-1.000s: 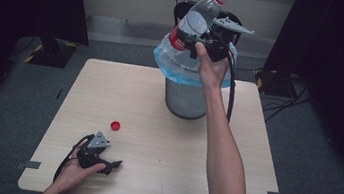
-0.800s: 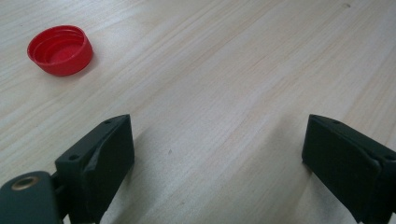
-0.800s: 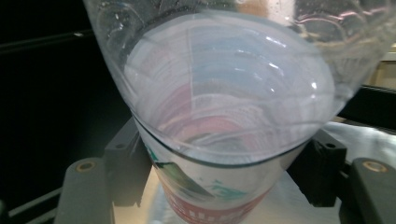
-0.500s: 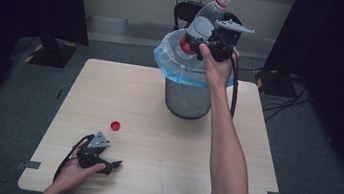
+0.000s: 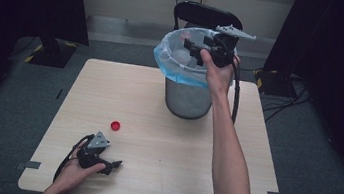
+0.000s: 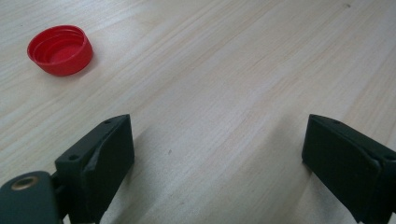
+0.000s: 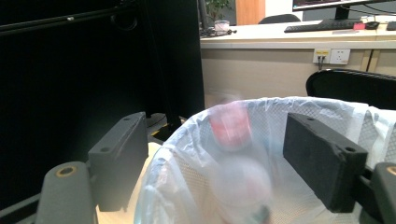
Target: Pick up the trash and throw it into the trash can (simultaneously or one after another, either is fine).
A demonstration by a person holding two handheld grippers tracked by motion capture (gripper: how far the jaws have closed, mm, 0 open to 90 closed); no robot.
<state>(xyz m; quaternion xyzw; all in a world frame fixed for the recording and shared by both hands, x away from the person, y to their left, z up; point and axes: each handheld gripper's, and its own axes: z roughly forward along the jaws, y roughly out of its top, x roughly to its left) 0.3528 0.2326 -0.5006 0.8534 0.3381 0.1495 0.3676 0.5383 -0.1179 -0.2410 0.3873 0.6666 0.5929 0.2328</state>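
**Bottle inside the bin, right gripper open above it**

The right gripper (image 5: 197, 47) is held over the mouth of the grey mesh bin (image 5: 187, 96), which stands on the far part of the wooden table (image 5: 253, 153). Its jaws have just been opening, and now they stand wide apart with nothing pressed between them. In the right gripper view the plastic bottle (image 7: 233, 154) appears blurred between and beyond the two jaws, inside the bin, with its red label (image 7: 229, 126) toward the top. The pads do not touch it. The bottle is free of the gripper and lies within the blue liner bag (image 5: 164, 61), which is folded over the rim of the bin. In the high view a pale shape shows inside the bag, but it is too unclear to describe.

The left gripper (image 5: 113, 164) rests low on the near left part of the table, in the person's left hand (image 5: 76, 175). Its jaws are spread wide and hold nothing; in the left gripper view there is bare wood between them. The red cap (image 6: 60, 50) lies on the table with its hollow side up, near the left gripper but apart from it, and well apart from the bin.

A black chair (image 5: 206, 16) stands behind the bin.
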